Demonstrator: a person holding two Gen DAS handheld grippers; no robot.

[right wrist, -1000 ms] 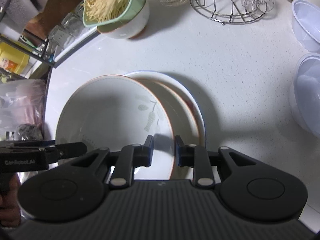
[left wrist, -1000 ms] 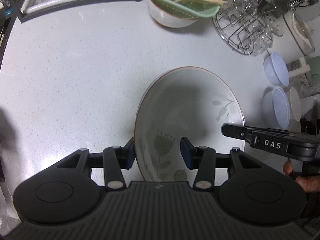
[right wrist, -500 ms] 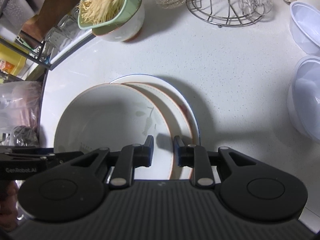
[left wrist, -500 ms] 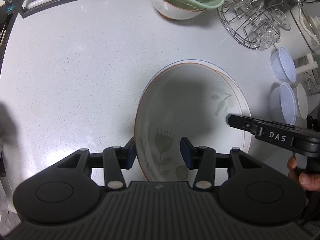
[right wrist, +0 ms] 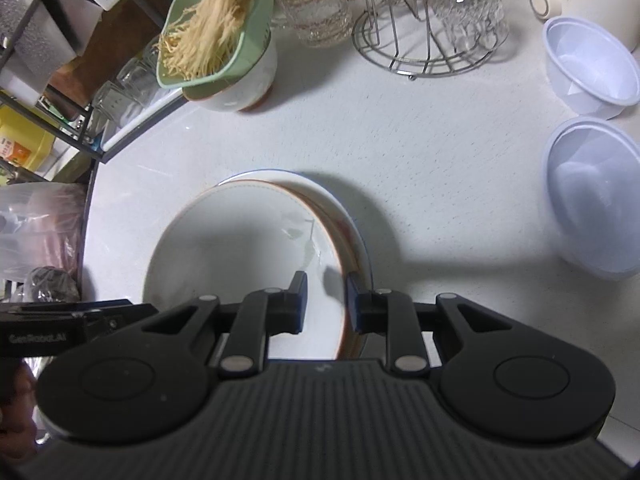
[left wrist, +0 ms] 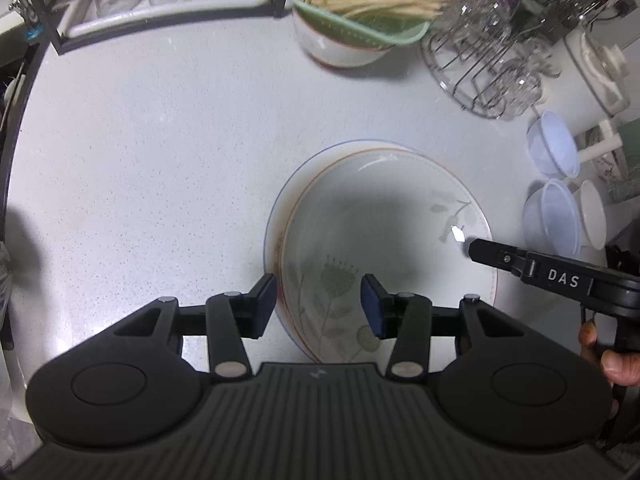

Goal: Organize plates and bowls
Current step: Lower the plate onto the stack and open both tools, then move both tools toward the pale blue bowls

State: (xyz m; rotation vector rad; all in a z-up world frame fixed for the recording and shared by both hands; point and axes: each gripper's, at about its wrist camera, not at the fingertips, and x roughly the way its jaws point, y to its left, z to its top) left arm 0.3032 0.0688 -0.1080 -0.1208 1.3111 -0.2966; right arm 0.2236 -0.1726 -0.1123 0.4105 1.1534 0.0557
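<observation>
The floral bowl [left wrist: 384, 240] is seen seated on a wider blue-rimmed plate [left wrist: 276, 216] on the white speckled countertop [left wrist: 152, 152], the plate's edge showing past the bowl at about 9 to 11 o'clock in the left wrist view. The bowl's near rim is straddled by the left gripper [left wrist: 319, 305], whose fingers are spread, one outside the rim and one over the inside; whether either pad touches the rim cannot be told. In the right wrist view the bowl [right wrist: 240, 256] is pinched at its rim, at roughly 4 o'clock of the bowl, by the right gripper [right wrist: 326, 300], one finger inside and one outside, with the plate [right wrist: 352, 216] visible just beyond.

At 12 o'clock from the stack, well apart, a white bowl [left wrist: 340, 46] is topped by a green strainer [left wrist: 360, 28] filled with pale noodle-like strands. At 1 to 2 o'clock a wire glass rack [left wrist: 484, 76] is found, and at 3 o'clock two translucent plastic bowls [left wrist: 554, 216] are set near the counter's edge.
</observation>
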